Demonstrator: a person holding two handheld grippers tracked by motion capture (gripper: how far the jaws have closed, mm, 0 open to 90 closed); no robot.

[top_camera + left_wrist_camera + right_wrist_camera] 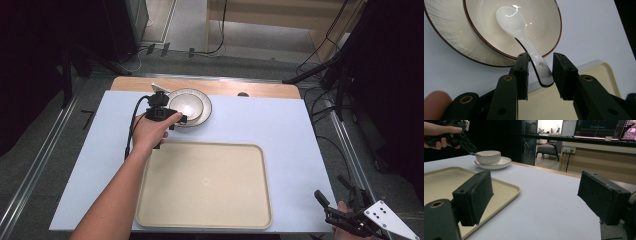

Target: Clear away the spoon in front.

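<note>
The left gripper (540, 72), jaws narrowed, brackets a white spoon's handle (537, 66), possibly touched at nine o'clock; the right gripper (536, 197) is held wide, empty.

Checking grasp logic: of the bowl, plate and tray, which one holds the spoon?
The bowl: the white spoon lies in it, handle over its rim between the left gripper jaws. The plate carries the bowl; the tray is bare.

No readable writing anywhere.
The monitors (599, 128) at about one o'clock in the right gripper view carry glowing lines and marks, but they are too small and blurred to make out as words or numbers.
</note>
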